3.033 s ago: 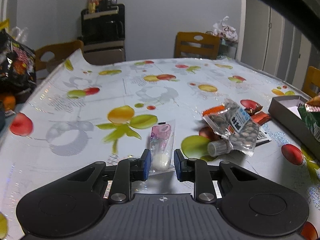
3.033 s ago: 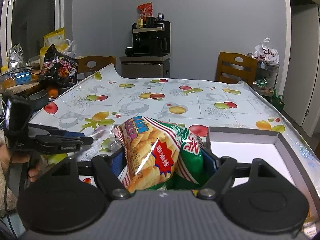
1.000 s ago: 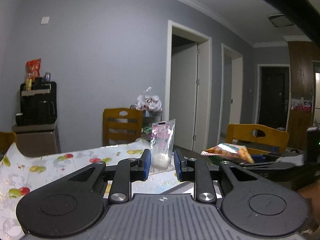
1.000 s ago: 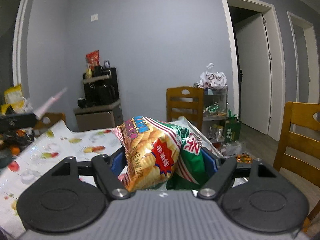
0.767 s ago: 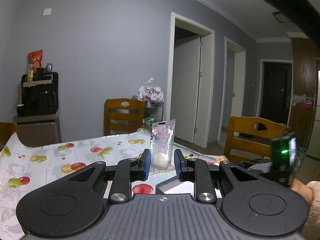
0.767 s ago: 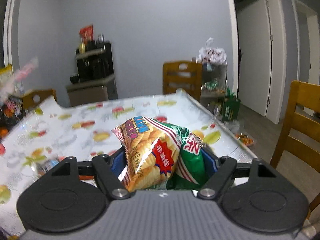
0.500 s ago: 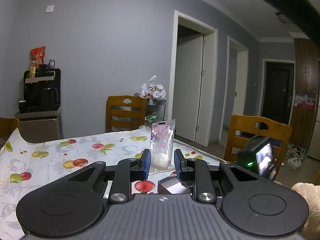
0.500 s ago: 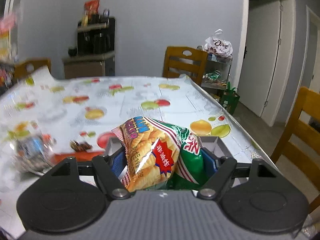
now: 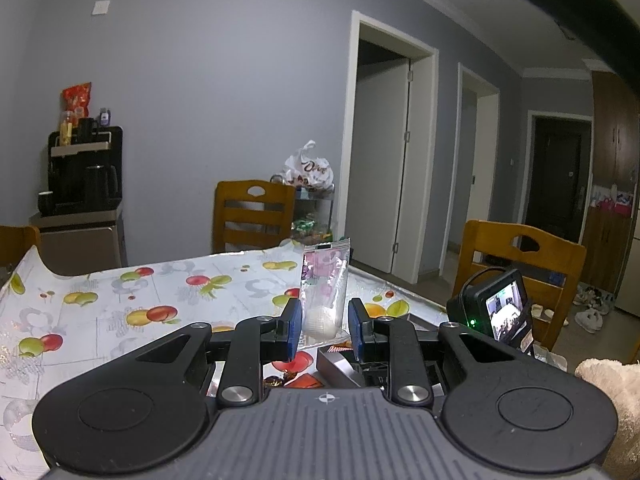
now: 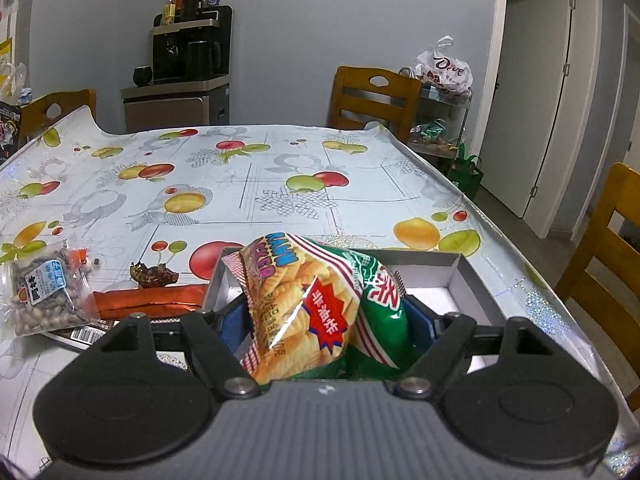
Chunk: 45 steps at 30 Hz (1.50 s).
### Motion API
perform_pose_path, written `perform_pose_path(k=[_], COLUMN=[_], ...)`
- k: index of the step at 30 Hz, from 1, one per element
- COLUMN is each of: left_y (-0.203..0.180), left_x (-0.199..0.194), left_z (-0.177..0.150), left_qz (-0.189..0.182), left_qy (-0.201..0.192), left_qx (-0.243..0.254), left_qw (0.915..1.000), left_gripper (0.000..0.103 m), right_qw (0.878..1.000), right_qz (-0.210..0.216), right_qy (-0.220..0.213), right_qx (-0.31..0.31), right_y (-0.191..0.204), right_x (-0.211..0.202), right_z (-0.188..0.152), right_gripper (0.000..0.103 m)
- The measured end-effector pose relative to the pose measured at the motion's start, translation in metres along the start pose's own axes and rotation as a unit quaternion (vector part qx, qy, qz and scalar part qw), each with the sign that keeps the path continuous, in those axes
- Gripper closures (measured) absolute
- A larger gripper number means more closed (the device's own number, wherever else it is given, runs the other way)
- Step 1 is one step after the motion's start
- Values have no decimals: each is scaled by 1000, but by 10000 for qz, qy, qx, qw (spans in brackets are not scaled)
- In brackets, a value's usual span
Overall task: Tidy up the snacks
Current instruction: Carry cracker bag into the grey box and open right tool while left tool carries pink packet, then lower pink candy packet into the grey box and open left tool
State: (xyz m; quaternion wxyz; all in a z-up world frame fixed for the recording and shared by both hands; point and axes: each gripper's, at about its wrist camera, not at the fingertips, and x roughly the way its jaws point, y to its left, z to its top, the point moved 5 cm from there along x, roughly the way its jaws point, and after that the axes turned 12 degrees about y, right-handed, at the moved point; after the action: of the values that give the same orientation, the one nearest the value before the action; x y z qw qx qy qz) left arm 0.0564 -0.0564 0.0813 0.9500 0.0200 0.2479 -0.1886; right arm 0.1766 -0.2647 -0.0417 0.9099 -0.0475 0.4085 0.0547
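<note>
Right claw [image 10: 326, 320]: jaws just widening, chip bag [image 10: 316, 308] between them, over grey box [image 10: 460, 276], frame centre.
Left claw [image 9: 324, 328]: clamped on upright sachet [image 9: 325, 288].

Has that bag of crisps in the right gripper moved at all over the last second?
Yes. The bag of crisps has come down from in front of the wall to just over the grey box on the table, with the right gripper just easing open.

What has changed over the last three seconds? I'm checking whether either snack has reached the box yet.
The left gripper lifted the small clear sachet off the table and holds it up, shut on it. The right gripper carried the chip bag up, then down over the grey box; its jaws have just been opening, bag between them. The peanut pack and wrappers stayed put.
</note>
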Motion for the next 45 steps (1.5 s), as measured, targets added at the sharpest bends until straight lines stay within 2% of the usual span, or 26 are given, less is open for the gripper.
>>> perform_pose_path(k=[9, 10, 17, 23, 27, 33, 39, 45], left_y=[-5, -7, -21, -40, -59, -91, -115, -118], left_x=[5, 7, 30, 55, 73, 112, 140, 157], left_z=[-1, -2, -12, -24, -31, -46, -63, -69], left_qz=[-33, -44, -192, -369, -598, -796, -950, -855], left_qy=[95, 123, 415, 710, 912, 1251, 1639, 1835], left_qx=[68, 90, 244, 396, 633, 1121, 1351, 1274], left_qw=[9999, 9999, 9987, 9960, 9920, 9826, 9726, 9710], left_gripper=[77, 77, 76, 76, 76, 76, 76, 76], right_qw=[9998, 9997, 9962, 9882, 9853, 9689, 9650, 9607], right_qz=[193, 235, 532, 907, 775, 572, 527, 552], right_qy=[50, 19, -72, -265, -337, -395, -475, -431], right_qx=[-14, 27, 688, 1203, 1487, 2373, 2524, 2685], right_y=[0, -2, -32, -60, -81, -117, -131, -139], right_x=[-15, -20, -60, -96, -113, -128, -143, -145], right_z=[-4, -6, -25, -41, -59, -84, -101, -110], right_gripper=[13, 10, 7, 6, 5, 5, 5, 5])
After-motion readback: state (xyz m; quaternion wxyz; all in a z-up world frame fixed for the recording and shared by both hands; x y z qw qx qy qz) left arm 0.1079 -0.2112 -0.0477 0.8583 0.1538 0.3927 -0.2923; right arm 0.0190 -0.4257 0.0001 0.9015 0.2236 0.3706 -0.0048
